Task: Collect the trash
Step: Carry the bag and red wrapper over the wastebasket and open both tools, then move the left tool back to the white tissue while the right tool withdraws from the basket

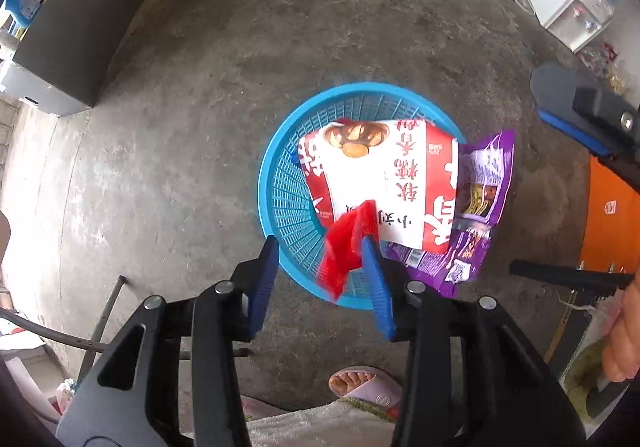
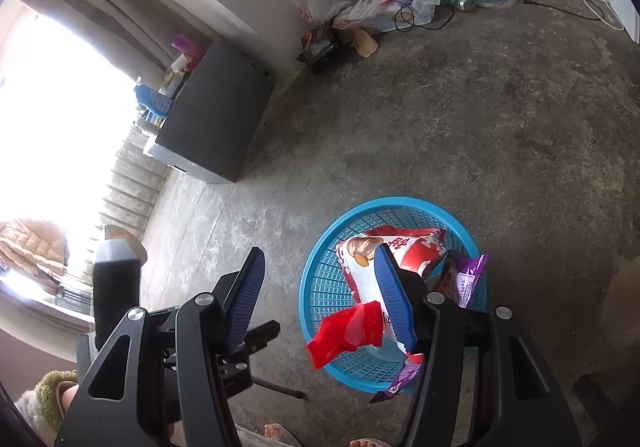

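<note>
While the left gripper (image 1: 320,279) hangs open over the blue basket (image 1: 280,183), a blurred red wrapper (image 1: 346,247) lies against one finger, perhaps loose. From the right wrist, the right gripper (image 2: 320,295) gapes empty; wrapper (image 2: 348,331) over the basket rim (image 2: 316,331).

A round blue plastic mesh basket (image 1: 288,183) sits upright on the concrete floor. Inside it a large red-and-white snack bag (image 1: 380,183) lies flat, printed side up. A purple wrapper (image 1: 480,203) lies partly under that bag and hangs out over the basket rim. A small red wrapper (image 1: 346,251), crumpled and blurred, is at the basket's near rim, over the bag's edge.
</note>
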Demonstrator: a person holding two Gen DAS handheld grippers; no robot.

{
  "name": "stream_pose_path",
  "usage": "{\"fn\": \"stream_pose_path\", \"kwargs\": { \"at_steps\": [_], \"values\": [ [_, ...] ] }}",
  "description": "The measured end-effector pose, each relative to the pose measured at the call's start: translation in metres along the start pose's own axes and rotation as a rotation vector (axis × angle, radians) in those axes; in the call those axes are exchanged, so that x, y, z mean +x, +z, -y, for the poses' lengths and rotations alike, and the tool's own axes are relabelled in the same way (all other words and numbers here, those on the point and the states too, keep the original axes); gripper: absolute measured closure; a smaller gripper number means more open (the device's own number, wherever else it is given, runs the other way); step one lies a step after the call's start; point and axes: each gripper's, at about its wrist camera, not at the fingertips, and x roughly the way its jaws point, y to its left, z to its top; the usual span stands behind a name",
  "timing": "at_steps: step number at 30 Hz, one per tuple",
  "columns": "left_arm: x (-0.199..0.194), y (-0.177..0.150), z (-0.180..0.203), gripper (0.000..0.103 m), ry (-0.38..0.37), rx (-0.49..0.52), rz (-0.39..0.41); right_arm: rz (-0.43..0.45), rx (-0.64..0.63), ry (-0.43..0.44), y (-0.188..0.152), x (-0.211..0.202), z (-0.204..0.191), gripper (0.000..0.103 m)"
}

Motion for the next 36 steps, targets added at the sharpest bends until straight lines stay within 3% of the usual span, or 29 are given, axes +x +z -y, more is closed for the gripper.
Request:
{"fn": "stream_pose_path", "kwargs": {
  "at_steps": [5,9,12,15,18,21,22,26,30,33,36],
  "values": [
    [-0.035,0.006,-0.015,0.06,0.004,-0.034,0.064,-0.009,-0.068,-0.049,-0.001,0.003,-0.01,0.047],
    [-0.094,-0.003,-0.037,0.047,0.037,-0.03,0.158,-0.031,-0.177,-0.172,0.001,0.029,-0.023,0.047],
    [-0.151,-0.028,-0.065,0.035,0.061,-0.058,0.251,-0.062,-0.238,-0.261,0.005,0.059,-0.026,0.048],
    [-0.205,-0.065,-0.1,0.029,0.095,-0.094,0.318,-0.156,-0.305,-0.337,0.0,0.099,-0.025,0.062],
    [-0.25,-0.115,-0.135,0.026,0.158,-0.156,0.372,-0.282,-0.328,-0.373,-0.017,0.138,-0.015,0.082],
    [-0.28,-0.165,-0.166,0.026,0.215,-0.249,0.399,-0.366,-0.327,-0.371,-0.035,0.167,-0.008,0.093],
    [-0.289,-0.181,-0.175,0.026,0.233,-0.284,0.404,-0.367,-0.341,-0.394,-0.039,0.171,-0.01,0.093],
    [-0.313,-0.25,-0.214,0.026,0.262,-0.466,0.459,-0.261,-0.368,-0.336,-0.034,0.152,-0.034,0.093],
    [-0.33,-0.319,-0.243,0.025,0.312,-0.653,0.534,-0.156,-0.386,-0.436,-0.015,0.139,-0.043,0.092],
    [-0.335,-0.362,-0.26,0.024,0.332,-0.759,0.558,-0.238,-0.367,-0.506,-0.013,0.16,-0.03,0.088],
    [-0.335,-0.393,-0.269,0.024,0.365,-0.805,0.554,-0.354,-0.355,-0.509,-0.03,0.19,-0.013,0.088]
  ]
}}
